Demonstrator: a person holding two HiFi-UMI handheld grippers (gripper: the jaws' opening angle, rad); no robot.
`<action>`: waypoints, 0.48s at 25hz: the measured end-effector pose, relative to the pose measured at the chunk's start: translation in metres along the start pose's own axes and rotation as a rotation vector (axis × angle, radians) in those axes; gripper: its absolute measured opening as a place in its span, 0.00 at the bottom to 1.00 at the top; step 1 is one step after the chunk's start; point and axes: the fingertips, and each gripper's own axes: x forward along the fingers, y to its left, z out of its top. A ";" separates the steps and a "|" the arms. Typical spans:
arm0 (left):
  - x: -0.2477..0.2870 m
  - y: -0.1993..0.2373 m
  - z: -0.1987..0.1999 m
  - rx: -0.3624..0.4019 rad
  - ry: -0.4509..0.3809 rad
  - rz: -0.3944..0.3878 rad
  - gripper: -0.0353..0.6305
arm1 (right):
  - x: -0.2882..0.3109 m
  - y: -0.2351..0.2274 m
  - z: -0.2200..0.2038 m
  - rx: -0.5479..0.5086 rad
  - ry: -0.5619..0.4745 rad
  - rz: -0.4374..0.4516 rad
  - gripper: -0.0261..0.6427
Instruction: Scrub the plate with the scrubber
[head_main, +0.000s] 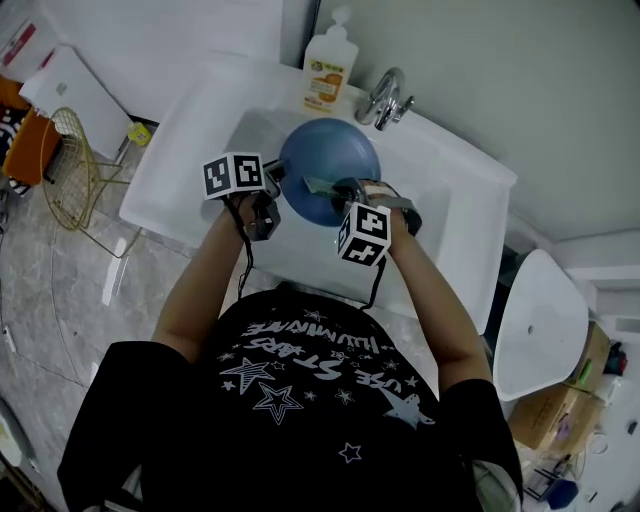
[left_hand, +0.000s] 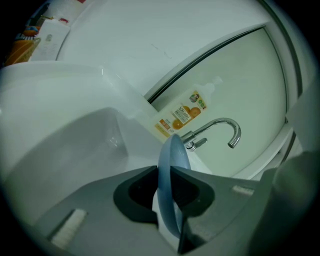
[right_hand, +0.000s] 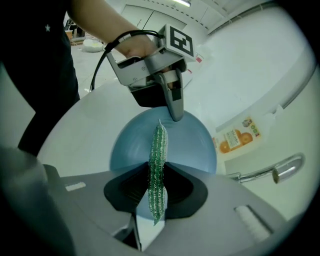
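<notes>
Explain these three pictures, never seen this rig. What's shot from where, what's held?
No robot here: a person holds a two-jaw gripper in each hand. The head view looks down on a white sink. The other two views come from cameras riding on each gripper, looking along its jaws. The left gripper is shut on the rim of a blue plate, held over the sink. The right gripper pinches a green scrubber, in front of the plate's face. A soap bottle and a faucet stand at the back. The marker cubes are parts of the grippers.
</notes>
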 end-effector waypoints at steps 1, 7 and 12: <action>0.000 0.002 0.001 0.001 0.005 -0.006 0.15 | 0.000 0.006 0.002 0.011 -0.003 0.023 0.21; 0.005 0.007 -0.001 0.032 0.057 -0.036 0.15 | -0.003 0.041 0.006 0.066 -0.004 0.106 0.21; 0.010 0.010 -0.006 0.041 0.076 -0.049 0.15 | -0.006 0.060 0.007 0.062 -0.004 0.160 0.21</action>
